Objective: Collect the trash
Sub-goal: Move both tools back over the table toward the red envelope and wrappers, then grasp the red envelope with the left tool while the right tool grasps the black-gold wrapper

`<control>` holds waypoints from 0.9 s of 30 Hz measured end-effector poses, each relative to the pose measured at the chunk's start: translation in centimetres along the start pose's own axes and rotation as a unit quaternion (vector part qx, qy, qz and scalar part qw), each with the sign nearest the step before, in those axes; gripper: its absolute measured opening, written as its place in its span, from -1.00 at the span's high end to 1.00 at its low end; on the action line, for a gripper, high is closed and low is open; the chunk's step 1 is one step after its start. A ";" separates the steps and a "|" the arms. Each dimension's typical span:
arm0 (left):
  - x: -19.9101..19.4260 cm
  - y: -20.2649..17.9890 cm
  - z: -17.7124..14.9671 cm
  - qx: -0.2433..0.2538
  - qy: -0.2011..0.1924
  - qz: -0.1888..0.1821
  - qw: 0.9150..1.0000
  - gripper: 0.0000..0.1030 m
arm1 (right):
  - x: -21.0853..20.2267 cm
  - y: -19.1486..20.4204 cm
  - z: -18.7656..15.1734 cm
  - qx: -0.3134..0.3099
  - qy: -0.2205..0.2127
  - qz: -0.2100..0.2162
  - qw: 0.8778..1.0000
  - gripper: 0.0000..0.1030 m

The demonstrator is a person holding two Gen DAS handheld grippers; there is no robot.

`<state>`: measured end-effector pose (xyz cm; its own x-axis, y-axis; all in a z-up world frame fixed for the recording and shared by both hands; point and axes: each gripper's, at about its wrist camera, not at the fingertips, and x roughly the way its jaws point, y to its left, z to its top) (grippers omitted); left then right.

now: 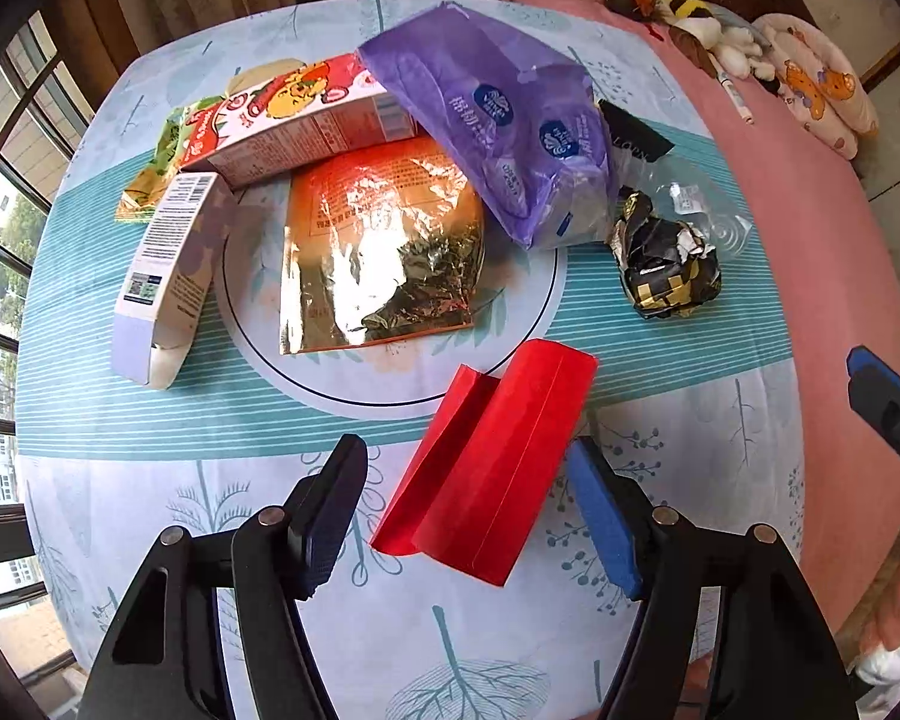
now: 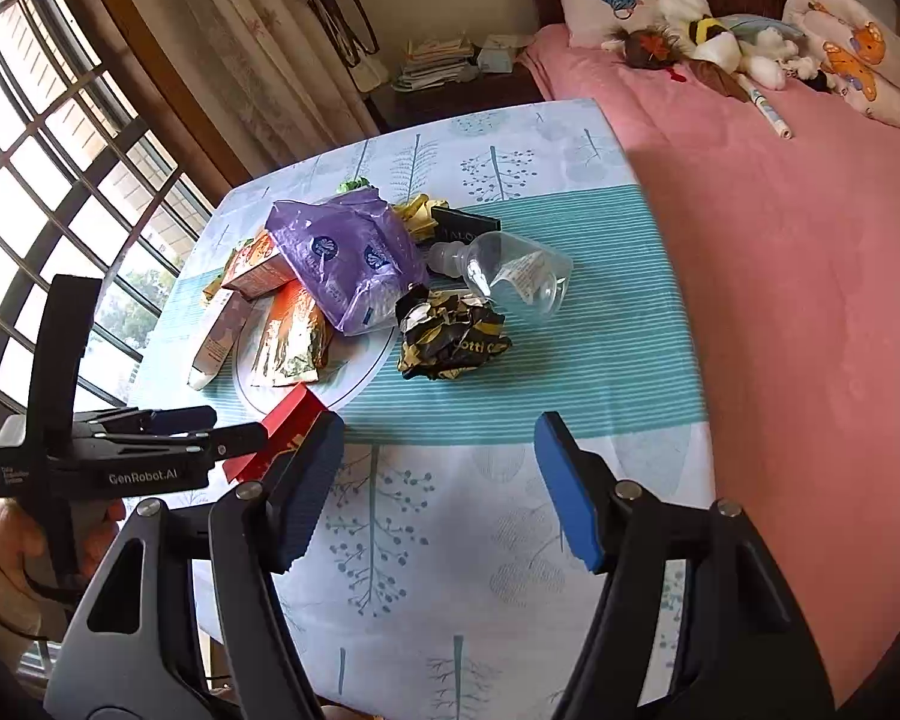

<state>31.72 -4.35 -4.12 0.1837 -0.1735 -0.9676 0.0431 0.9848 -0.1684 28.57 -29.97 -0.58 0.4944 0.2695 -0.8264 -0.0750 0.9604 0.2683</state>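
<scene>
Left wrist view: left gripper [image 1: 468, 510] stands wide above the red folded card [image 1: 486, 462], its fingers on either side of the card and pressing on nothing.
Right wrist view: right gripper [image 2: 438, 480] is wide and empty over bare tablecloth [image 2: 510, 570], nearer the camera than the card.
Trash pile: beyond the card lie the foil pouch [image 1: 384, 246], purple plastic bag [image 1: 498, 120], crumpled black-and-gold wrapper [image 1: 666, 264], lilac box [image 1: 168, 276] and red carton [image 1: 294, 120]; a clear bottle [image 2: 510, 276] lies past the wrapper.
Step in hand, as I judge it: closing on the card.
Doing it well: lower until both pads bracket the raised fold, then squeeze; thin card may flex or slide.
Hard to make out: whether the card's near end is touched by the pads; no bin shows; print on the packets is unreadable; the card is mostly hidden behind the left gripper in the right wrist view.
</scene>
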 end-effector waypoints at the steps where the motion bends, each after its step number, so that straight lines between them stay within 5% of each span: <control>1: 0.7 0.0 0.2 -0.002 0.006 0.002 1.000 -0.32 | 0.9 -0.5 0.7 0.003 0.007 0.006 1.000 -0.23; 9: 5.1 0.4 1.0 -0.019 0.042 0.005 0.999 -0.15 | 7.7 -1.8 4.3 0.012 0.047 0.035 0.998 -0.23; 25: 4.9 -0.8 2.0 -0.068 0.019 0.022 0.997 0.37 | 16.1 -2.7 6.1 0.086 0.114 0.079 0.987 -0.23; 27: 4.4 -0.8 1.9 -0.075 0.014 0.021 0.997 0.56 | 16.2 -2.3 6.0 0.081 0.113 0.080 0.987 -0.23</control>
<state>34.36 -5.91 -7.93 0.1548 -0.1337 -0.9789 -0.1121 0.9820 -0.1519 41.91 -28.23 -11.59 0.2799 0.4429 -0.8518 0.0125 0.8855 0.4645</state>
